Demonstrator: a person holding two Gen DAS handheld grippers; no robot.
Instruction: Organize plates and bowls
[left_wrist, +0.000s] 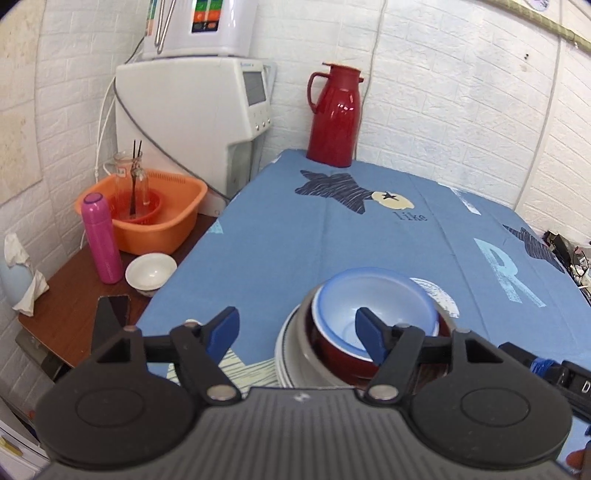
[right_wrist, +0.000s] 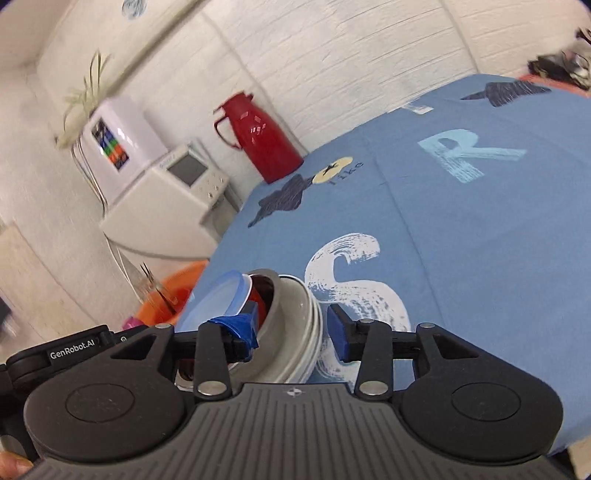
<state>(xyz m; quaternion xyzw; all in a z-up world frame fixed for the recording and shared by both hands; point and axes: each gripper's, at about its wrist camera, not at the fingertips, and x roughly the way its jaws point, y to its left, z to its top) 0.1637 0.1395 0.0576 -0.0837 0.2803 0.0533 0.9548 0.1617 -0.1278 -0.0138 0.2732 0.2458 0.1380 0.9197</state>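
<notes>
The left gripper (left_wrist: 297, 334) is held spread and empty above the near edge of the table (left_wrist: 295, 236). The right gripper (right_wrist: 293, 326) is likewise unclenched, straddling the plates (right_wrist: 308, 325). The blue bowl (left_wrist: 373, 306) is nested in the red bowl (left_wrist: 340, 352) atop them, apparently to save space.
</notes>
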